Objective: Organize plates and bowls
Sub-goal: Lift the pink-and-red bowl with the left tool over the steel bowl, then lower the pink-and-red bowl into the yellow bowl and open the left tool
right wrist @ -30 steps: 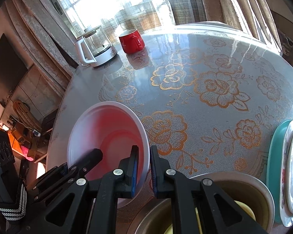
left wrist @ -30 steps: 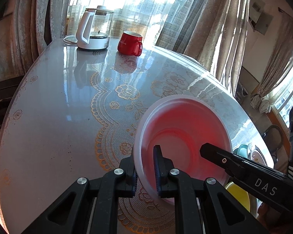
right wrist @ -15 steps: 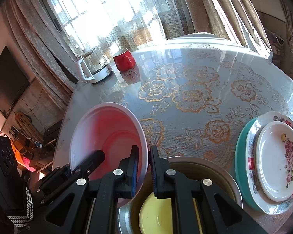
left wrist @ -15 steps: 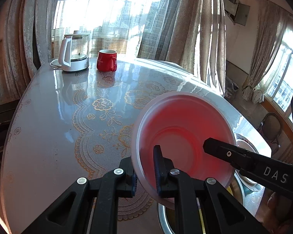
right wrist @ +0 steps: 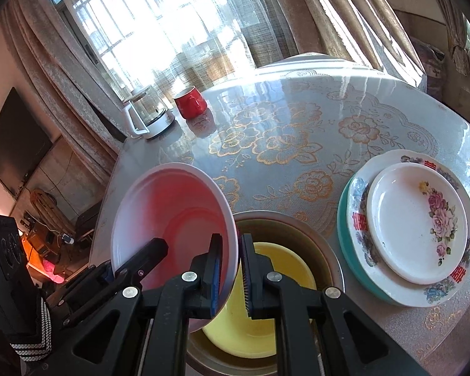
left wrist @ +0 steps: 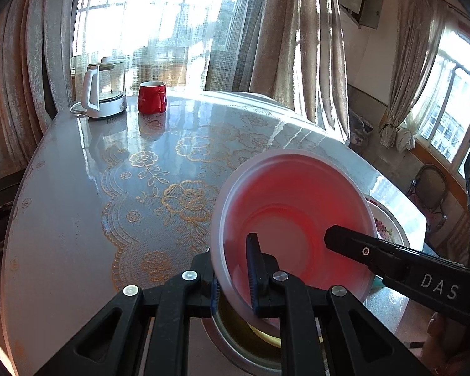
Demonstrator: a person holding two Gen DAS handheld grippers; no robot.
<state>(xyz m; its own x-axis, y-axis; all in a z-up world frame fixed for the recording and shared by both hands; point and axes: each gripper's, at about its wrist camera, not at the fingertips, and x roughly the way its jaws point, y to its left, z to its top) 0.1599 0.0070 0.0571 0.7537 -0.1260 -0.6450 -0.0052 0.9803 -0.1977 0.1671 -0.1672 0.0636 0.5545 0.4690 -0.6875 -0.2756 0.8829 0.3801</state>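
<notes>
Over by the window at about eleven o'clock sit a glass kettle and red mug. Nearer, both tongs carry the pink bowl aloft: the left gripper and right gripper each clenched on its rim. It hangs tilted above the yellow bowl nested in the metal basin. Next, I'd say: level it, lower, release. Plates are stacked at three o'clock.
</notes>
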